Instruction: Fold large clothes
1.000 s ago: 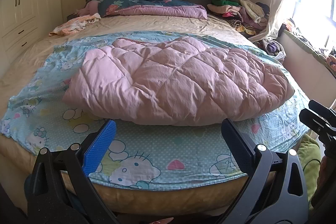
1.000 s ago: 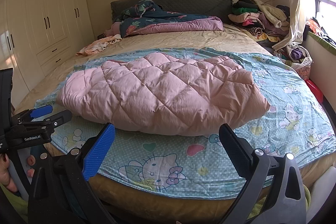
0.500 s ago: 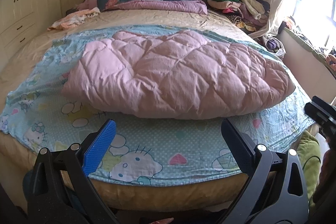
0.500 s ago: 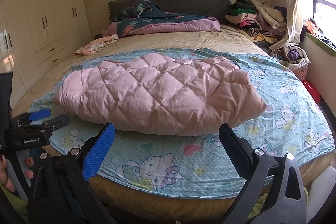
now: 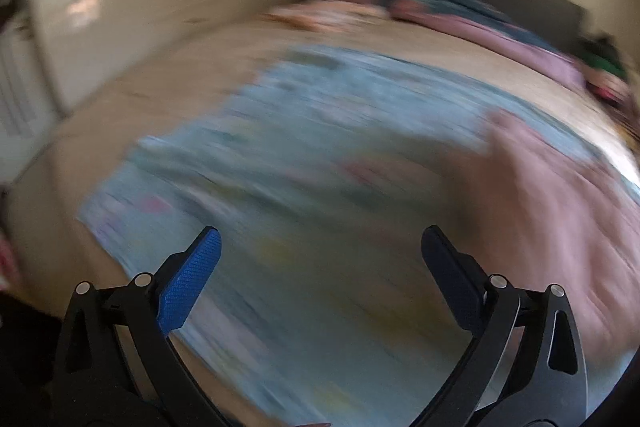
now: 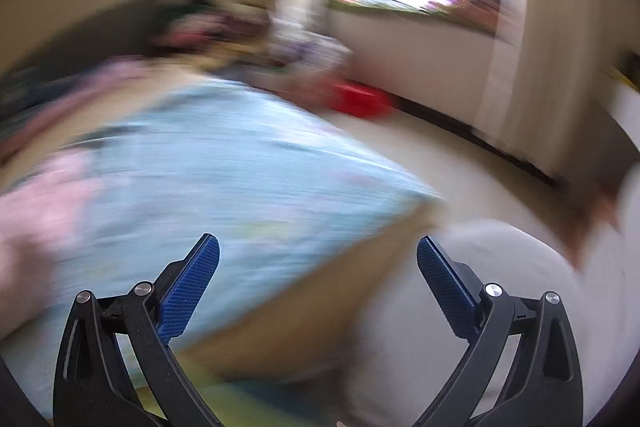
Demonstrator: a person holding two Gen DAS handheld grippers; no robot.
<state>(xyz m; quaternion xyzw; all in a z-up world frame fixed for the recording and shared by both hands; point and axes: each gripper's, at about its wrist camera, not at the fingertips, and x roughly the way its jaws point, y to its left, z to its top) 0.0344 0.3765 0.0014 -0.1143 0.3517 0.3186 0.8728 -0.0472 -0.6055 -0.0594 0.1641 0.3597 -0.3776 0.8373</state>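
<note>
Both views blurred. Left hand-held gripper [image 5: 320,259] and right hand-held gripper [image 6: 318,257] gape empty; risk: pinching blue sheet [image 5: 320,155] beside pink quilted garment [image 5: 560,211].

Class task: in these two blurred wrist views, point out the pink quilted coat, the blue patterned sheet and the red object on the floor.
pink quilted coat [image 5: 560,227]: left wrist view, its blurred middle.
blue patterned sheet [image 6: 224,163]: right wrist view, bare middle.
red object [image 6: 360,101]: right wrist view, its centre.
</note>
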